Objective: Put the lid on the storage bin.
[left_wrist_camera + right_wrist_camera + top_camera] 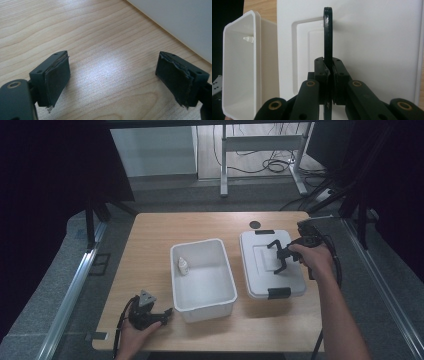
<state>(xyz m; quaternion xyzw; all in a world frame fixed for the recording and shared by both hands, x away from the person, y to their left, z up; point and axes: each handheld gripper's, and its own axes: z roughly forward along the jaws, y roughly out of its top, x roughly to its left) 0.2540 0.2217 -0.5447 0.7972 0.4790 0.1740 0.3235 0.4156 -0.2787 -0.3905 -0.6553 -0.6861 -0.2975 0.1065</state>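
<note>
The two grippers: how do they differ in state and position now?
The left gripper is open, its jaws apart with nothing between; the right gripper is shut on the lid's black handle. The left rests low on the table beside the bin; the right is above the lid. Each is held in one hand.

In the high view the small bottle (183,265) inside the white bin (229,279) is too small to read, and in the right gripper view the black handle (327,35) runs off the bottom edge, its lower part hidden between the jaws.
</note>
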